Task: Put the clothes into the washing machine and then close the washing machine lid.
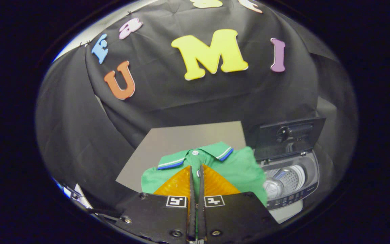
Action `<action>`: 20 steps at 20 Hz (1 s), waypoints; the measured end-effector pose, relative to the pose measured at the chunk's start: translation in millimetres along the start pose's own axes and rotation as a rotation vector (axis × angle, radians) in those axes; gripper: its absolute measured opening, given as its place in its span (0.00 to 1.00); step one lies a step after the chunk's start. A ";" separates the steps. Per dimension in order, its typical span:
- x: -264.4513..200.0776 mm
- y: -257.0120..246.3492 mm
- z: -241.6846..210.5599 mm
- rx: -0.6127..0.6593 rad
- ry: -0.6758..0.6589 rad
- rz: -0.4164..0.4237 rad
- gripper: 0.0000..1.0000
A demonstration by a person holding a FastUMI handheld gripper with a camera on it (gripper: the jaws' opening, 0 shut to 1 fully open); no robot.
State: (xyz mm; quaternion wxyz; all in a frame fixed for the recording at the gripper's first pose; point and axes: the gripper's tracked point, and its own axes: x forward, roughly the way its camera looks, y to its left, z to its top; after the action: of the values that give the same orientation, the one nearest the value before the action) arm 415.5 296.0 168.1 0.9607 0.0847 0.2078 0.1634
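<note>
With the gripper (196, 169) fingers nearly together over the green shirt (242, 166) beside the open washing machine (288, 183), spread them before pinching a thick fold.

The shirt (242, 166) lies on the table (181, 135) at lower centre, the nearly closed gripper (196, 169) over its middle. The washing machine (289, 179) stands right of it, lid (288, 137) raised behind the drum (283, 181).

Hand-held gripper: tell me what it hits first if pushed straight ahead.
Most likely the green polo shirt: the nearly closed hand-held gripper points at its button placket, though depth is unclear. The washing machine sits off to one side.
</note>
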 end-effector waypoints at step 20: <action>-65.8 -232.6 81.0 0.007 -0.183 -0.068 0.06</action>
State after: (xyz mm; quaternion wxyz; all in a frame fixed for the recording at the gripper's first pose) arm 458.3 48.6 211.8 0.9803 0.0954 0.1228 0.1216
